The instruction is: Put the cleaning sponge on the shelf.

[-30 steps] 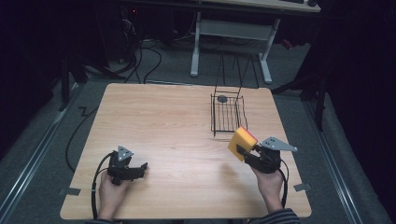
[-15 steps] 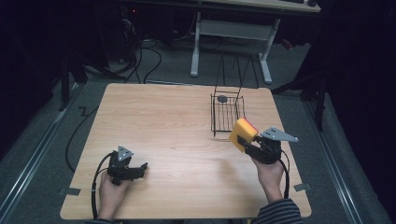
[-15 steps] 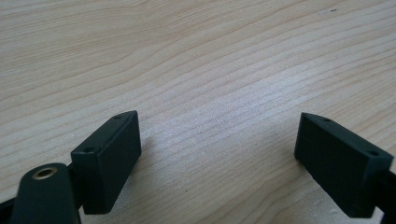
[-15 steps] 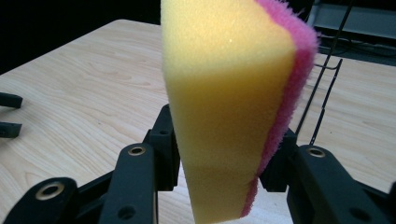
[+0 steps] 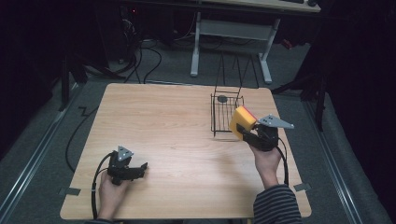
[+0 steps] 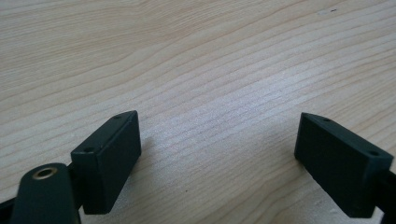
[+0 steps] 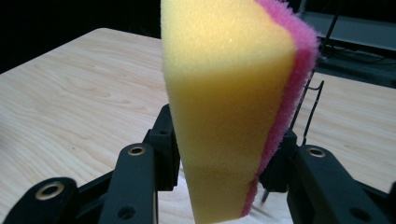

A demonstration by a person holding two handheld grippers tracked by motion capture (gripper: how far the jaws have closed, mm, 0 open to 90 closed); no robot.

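Sponge [image 5: 243, 121], yellow foam with a pink scouring layer on one face, is pinched between the jaws of the right gripper [image 5: 250, 132]. In the right gripper view the sponge [image 7: 233, 107] stands on edge, rising well above the jaws, pink face toward that view's right; the two black jaws press in on its lower part from either side. In the high view the sponge is held above the right side of the tabletop [image 5: 177, 135], just beside the near right corner of the wire basket [image 5: 225, 111]; whether it touches the wire cannot be told.

Wire basket: black, open-topped, stands upright on the far right part of the tabletop, with a tall wire handle rising behind it. A small dark round object [image 5: 222, 98] lies inside at the far end.

Right hand [image 5: 265, 157] grips the right gripper from below; striped sleeve [image 5: 276, 205] at the bottom edge.

Left gripper [image 5: 137, 169] rests low over the near left part of the tabletop, held by the left hand [image 5: 109, 193]. Left gripper view: jaws spread wide, nothing between them, bare wood grain [image 6: 210, 84] underneath. Black cable [image 5: 96, 186] loops from it past the hand.
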